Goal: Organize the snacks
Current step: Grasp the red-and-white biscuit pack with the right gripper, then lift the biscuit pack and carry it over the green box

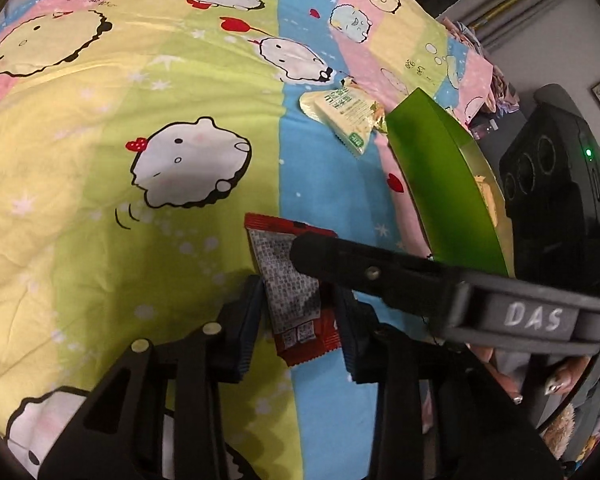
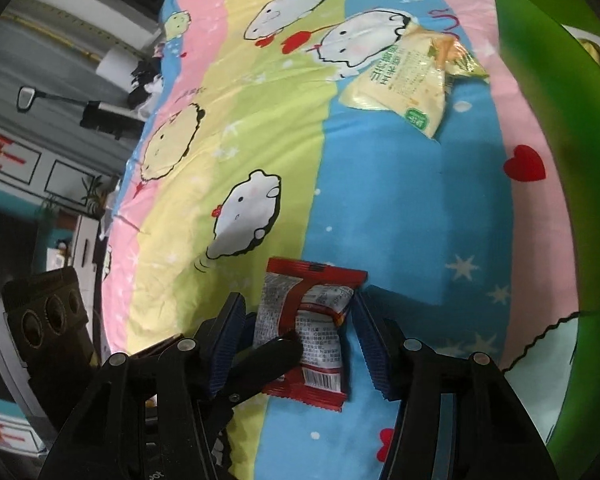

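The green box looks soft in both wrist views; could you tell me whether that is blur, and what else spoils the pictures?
Right wrist view: green box smeared at close range, pale snack bag readable. Left wrist view: box only slightly soft, red packet sharp. Both views: fisheye bends the bedsheet, corners dark.

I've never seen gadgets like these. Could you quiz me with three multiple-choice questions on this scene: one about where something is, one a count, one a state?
1. Where is the pale packet?
A) on the bedspread, by the green box
B) inside the box
C) on the floor

2. How many snack packets show outside the box?
A) four
B) six
C) two

3. The red packet is:
A) torn in half
B) between the left gripper's jaws
C) stacked on the pale packet

Answers:
1 A: it lies on the cloth, one corner by the box's end.
2 C: only one red and one pale show.
3 B: the jaws sit against both its edges.
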A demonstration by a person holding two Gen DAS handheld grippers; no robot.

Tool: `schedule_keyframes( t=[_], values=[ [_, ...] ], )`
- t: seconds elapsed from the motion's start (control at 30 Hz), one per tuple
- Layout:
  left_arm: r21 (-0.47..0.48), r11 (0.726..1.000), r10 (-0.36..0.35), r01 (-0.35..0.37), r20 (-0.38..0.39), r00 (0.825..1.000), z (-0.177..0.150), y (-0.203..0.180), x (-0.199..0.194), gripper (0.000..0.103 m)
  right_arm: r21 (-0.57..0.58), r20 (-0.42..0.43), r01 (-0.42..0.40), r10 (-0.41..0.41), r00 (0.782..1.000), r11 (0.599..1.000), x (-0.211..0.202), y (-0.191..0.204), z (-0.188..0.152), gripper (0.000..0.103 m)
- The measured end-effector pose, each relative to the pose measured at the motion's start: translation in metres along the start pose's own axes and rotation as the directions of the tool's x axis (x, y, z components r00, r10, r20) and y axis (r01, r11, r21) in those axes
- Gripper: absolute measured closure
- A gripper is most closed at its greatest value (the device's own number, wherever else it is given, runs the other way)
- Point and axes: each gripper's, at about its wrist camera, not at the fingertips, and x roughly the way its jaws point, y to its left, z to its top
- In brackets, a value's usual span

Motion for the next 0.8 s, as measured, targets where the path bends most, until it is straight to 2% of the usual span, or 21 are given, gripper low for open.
schedule_keyframes(
  t=[0.07,0.13,0.27,0.43,0.6,0.8],
  values=[
    [0.007,1.000,0.009,-0.009,0.006,1.000,0.000,-0.002,0.000,0.071,-0.023,0.006,0.053,-0.053,0.999,0.998,-0.001,0.005,-0.001,0.058],
    [0.037,0.999,0.033,-0.034,0.024,0.999,0.001,-0.008,-0.004,0.073,-0.043,0.017,0.042,-0.042,0.999,0.998,-0.007,0.013,-0.003,0.058],
    [0.065,0.997,0.023,-0.029,0.085,0.996,0.004,-0.023,-0.019,0.074,-0.130,0.113,0.116,-0.101,0.988,0.985,-0.028,0.033,-0.007,0.058],
    [0.158,0.985,0.032,-0.062,0.181,0.983,0.010,-0.061,-0.039,0.074,-0.135,0.222,0.117,-0.085,0.971,0.984,-0.069,0.037,-0.007,0.058],
    [0.264,0.962,-0.002,-0.072,0.271,0.963,0.015,-0.112,-0.051,0.074,-0.117,0.380,0.172,-0.115,0.918,0.978,-0.122,0.036,-0.012,0.058],
    [0.369,0.929,-0.113,0.001,0.284,0.952,0.020,-0.166,-0.040,0.074,-0.023,0.530,0.214,-0.170,0.831,0.977,-0.179,0.010,-0.023,0.057]
  ],
)
